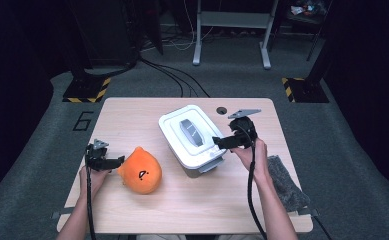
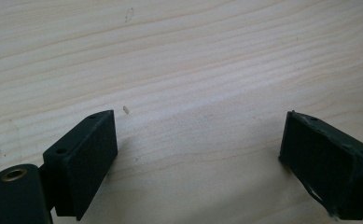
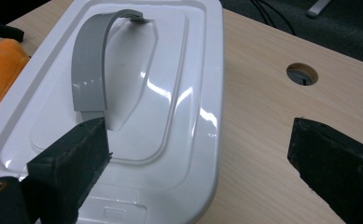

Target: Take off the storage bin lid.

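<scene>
Box (image 1: 192, 135) at stake here: sits just off the middle of the table (image 1: 132, 115) toward 1 o'clock, lid on, grey handle (image 3: 93, 60) folded flat along the top.

Going by size:
- Table: pale wood, visible grain, matte, with a small round hole (image 1: 221, 110) near the far edge at 1 o'clock.
- Box: white glossy plastic, rounded corners, stepped lid with a raised rim; hard and slick, so likely to slide under a sideways push.
- Toy (image 1: 141, 171): orange plush, round with a small tuft, soft and squashy, lying at 8 o'clock.
- Cloth (image 1: 286, 182): grey, fuzzy, crumpled at the table's edge around 4 o'clock.
- Right gripper (image 1: 219, 141): held over the box's end at 3 o'clock, jaws wide apart with nothing between them, one black pad above the lid near the handle's foot, the other out over bare wood.
- Left gripper (image 1: 117, 162): parked just beside the toy on its 9 o'clock side, jaws likewise spread and empty, looking down on plain wood.

Looks like the opening step, not yet begun: lid closed, toy outside. Next move probably calls for bringing the right pads onto the handle or the grey latch (image 1: 213, 165) at the near end, closing squarely on the smooth plastic, then lifting without dragging the box.
</scene>
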